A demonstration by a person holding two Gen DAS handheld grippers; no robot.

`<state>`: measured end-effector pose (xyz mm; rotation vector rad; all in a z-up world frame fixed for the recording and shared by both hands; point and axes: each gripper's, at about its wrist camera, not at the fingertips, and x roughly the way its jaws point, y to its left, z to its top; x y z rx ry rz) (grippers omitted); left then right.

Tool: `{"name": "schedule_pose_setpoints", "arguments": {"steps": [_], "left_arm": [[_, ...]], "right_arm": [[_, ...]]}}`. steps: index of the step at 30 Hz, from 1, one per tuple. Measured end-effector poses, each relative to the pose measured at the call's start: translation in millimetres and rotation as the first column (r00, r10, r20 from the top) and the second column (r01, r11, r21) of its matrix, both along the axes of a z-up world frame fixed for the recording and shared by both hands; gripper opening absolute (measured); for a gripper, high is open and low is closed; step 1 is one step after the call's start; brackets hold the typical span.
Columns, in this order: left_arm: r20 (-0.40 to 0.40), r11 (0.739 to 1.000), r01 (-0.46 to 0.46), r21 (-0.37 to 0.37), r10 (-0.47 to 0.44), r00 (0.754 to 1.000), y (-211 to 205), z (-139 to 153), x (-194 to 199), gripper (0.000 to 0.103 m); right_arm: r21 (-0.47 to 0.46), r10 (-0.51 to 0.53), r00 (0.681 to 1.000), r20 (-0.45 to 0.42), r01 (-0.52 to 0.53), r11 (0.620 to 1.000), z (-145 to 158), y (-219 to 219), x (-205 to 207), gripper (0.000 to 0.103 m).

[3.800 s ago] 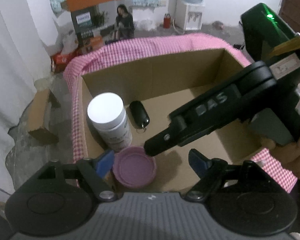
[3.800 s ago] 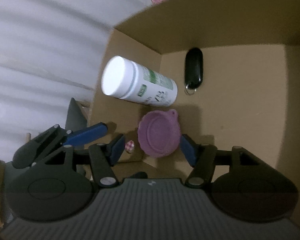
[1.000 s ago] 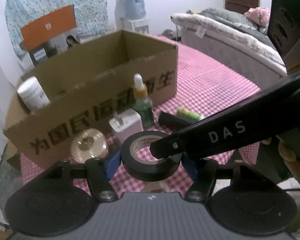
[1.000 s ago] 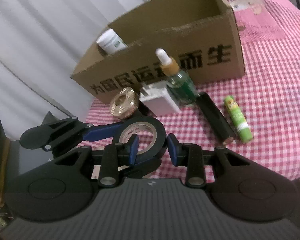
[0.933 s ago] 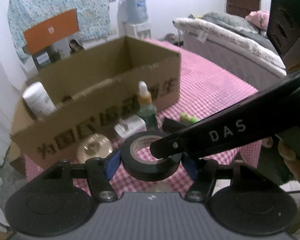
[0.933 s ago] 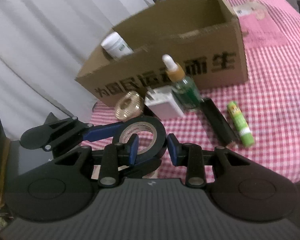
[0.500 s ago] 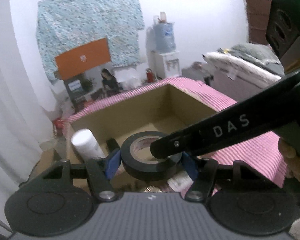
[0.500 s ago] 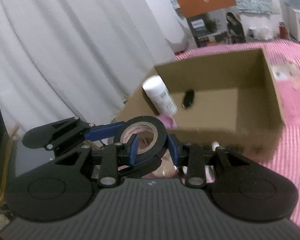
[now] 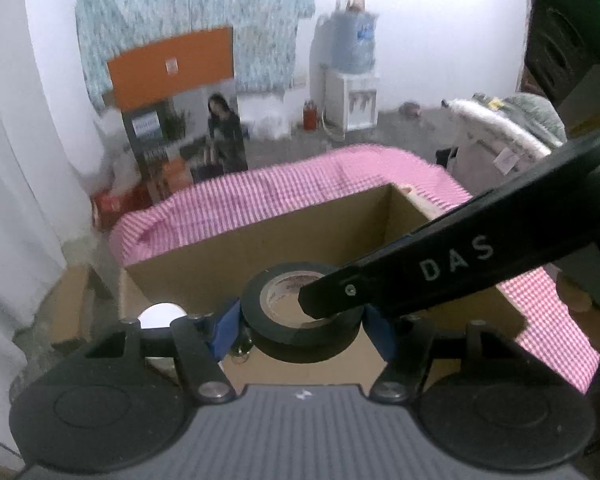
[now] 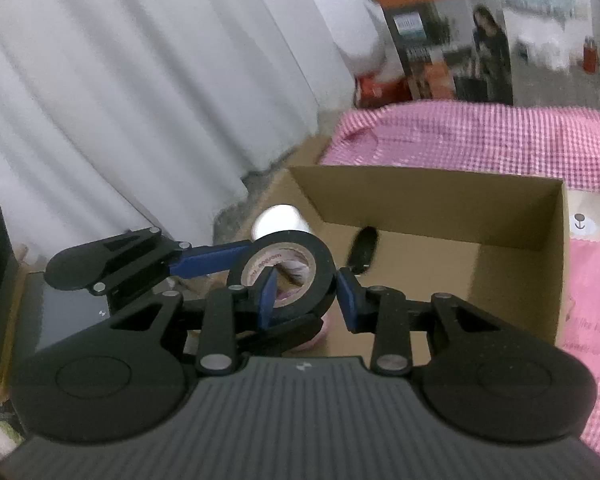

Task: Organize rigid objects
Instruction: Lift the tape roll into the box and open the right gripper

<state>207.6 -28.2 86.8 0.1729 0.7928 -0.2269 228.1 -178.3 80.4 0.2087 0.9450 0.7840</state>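
Both fingers [image 9: 224, 330] pairs clamp black tape roll [image 9: 300, 322] above cardboard box [image 10: 440, 200].

tape [image 9: 300, 336]: black, smooth, slightly glossy plastic
box [image 10: 432, 204]: matt brown cardboard
tablecloth [image 9: 260, 204]: pink checked cloth
fingers [image 10: 346, 300]: blue matt plastic pads

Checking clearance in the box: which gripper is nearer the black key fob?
Right. The right gripper pinches the tape roll on the black key fob side; the left gripper clamps its far side.
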Motion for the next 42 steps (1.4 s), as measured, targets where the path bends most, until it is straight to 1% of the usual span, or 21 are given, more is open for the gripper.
{"name": "schedule_pose_setpoints", "arguments": {"steps": [2, 5, 8, 13, 16, 20, 25, 27, 31, 34, 35, 37, 40, 42], "left_arm": [[-0.04, 1.0, -0.01, 0.005, 0.011, 0.999, 0, -9, 19, 0.067], [-0.101, 1.0, -0.025, 0.009, 0.026, 0.995, 0, -25, 44, 0.067], [-0.153, 0.999, -0.043, 0.019, 0.045, 0.987, -2, -39, 64, 0.067], [-0.218, 0.997, -0.051, 0.055, 0.062, 0.974, -5, -62, 94, 0.067], [-0.24, 0.996, -0.052, 0.079, 0.069, 0.968, -8, -74, 108, 0.067], [-0.274, 0.994, -0.064, 0.093, 0.087, 0.958, -9, -85, 123, 0.067], [-0.29, 0.993, -0.071, 0.096, 0.096, 0.952, -8, -96, 134, 0.067], [-0.294, 0.993, -0.068, 0.095, 0.093, 0.951, -8, -97, 137, 0.068], [-0.285, 0.993, -0.06, 0.104, 0.088, 0.955, -9, -95, 135, 0.071], [-0.269, 0.992, -0.063, 0.111, 0.091, 0.959, -8, -90, 131, 0.076], [-0.261, 0.992, -0.061, 0.111, 0.089, 0.961, -8, -87, 128, 0.076], [-0.244, 0.992, -0.058, 0.109, 0.083, 0.966, -7, -79, 121, 0.078], [-0.211, 0.995, -0.05, 0.091, 0.069, 0.975, -6, -65, 107, 0.086], [-0.182, 0.996, -0.047, 0.076, 0.06, 0.981, -4, -55, 94, 0.089]], "right_arm": [[-0.028, 0.002, 0.998, -0.055, -0.003, 1.0, -10, 5, 25, 0.033], [-0.079, 0.01, 0.995, -0.103, -0.018, 0.997, -24, 14, 53, 0.033], [-0.119, 0.017, 0.989, -0.145, -0.034, 0.992, -42, 23, 76, 0.033], [-0.161, 0.024, 0.977, -0.213, -0.06, 0.985, -71, 34, 110, 0.033], [-0.172, 0.024, 0.969, -0.247, -0.068, 0.983, -87, 37, 125, 0.033], [-0.173, 0.022, 0.96, -0.28, -0.073, 0.982, -106, 42, 142, 0.033], [-0.181, 0.024, 0.955, -0.296, -0.081, 0.98, -121, 49, 156, 0.034], [-0.167, 0.031, 0.954, -0.3, -0.085, 0.982, -125, 52, 159, 0.034], [-0.153, 0.032, 0.956, -0.292, -0.08, 0.985, -125, 55, 162, 0.034], [-0.135, 0.032, 0.962, -0.27, -0.071, 0.988, -117, 54, 162, 0.034], [-0.131, 0.033, 0.966, -0.258, -0.068, 0.989, -113, 53, 162, 0.034], [-0.122, 0.033, 0.973, -0.228, -0.062, 0.991, -101, 47, 156, 0.035], [-0.103, 0.027, 0.985, -0.17, -0.045, 0.994, -78, 38, 144, 0.038], [-0.081, 0.028, 0.991, -0.131, -0.038, 0.996, -62, 28, 131, 0.039]]}}
